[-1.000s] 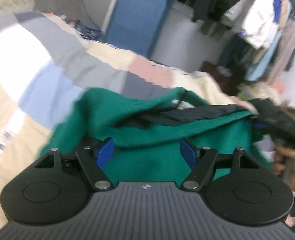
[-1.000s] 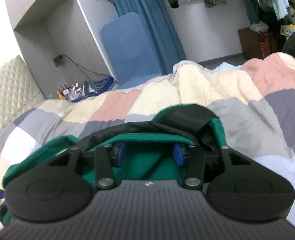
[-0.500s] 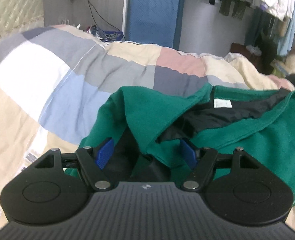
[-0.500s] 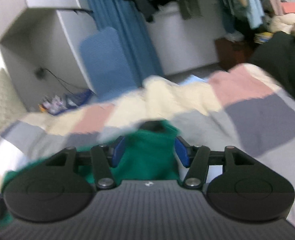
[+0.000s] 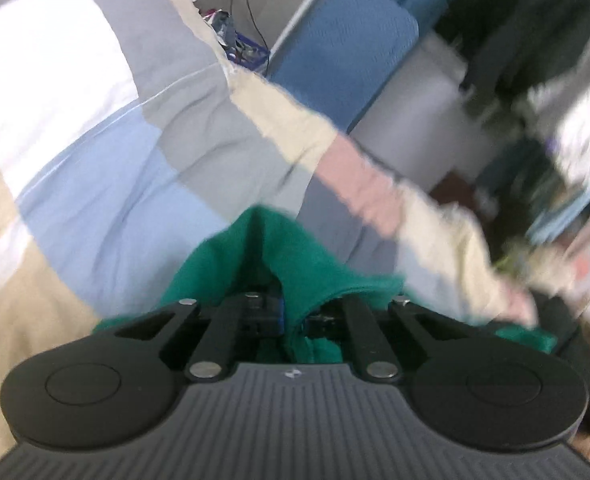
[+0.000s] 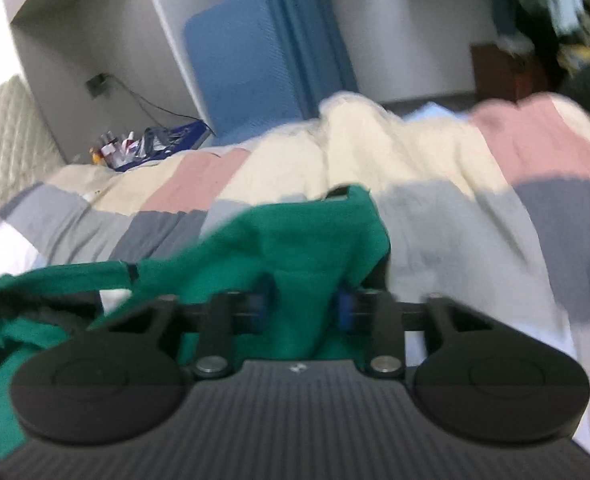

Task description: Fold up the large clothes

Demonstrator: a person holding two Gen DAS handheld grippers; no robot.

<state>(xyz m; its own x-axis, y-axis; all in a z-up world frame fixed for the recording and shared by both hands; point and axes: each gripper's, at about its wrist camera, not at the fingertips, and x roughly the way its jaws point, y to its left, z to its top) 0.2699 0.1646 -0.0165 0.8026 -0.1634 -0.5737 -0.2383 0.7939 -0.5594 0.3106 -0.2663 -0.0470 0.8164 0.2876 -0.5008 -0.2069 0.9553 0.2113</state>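
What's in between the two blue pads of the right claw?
A bunched fold of the green sweater, seen in the right wrist view. The right claw is part-closed around it; blur hides whether the pads press it.
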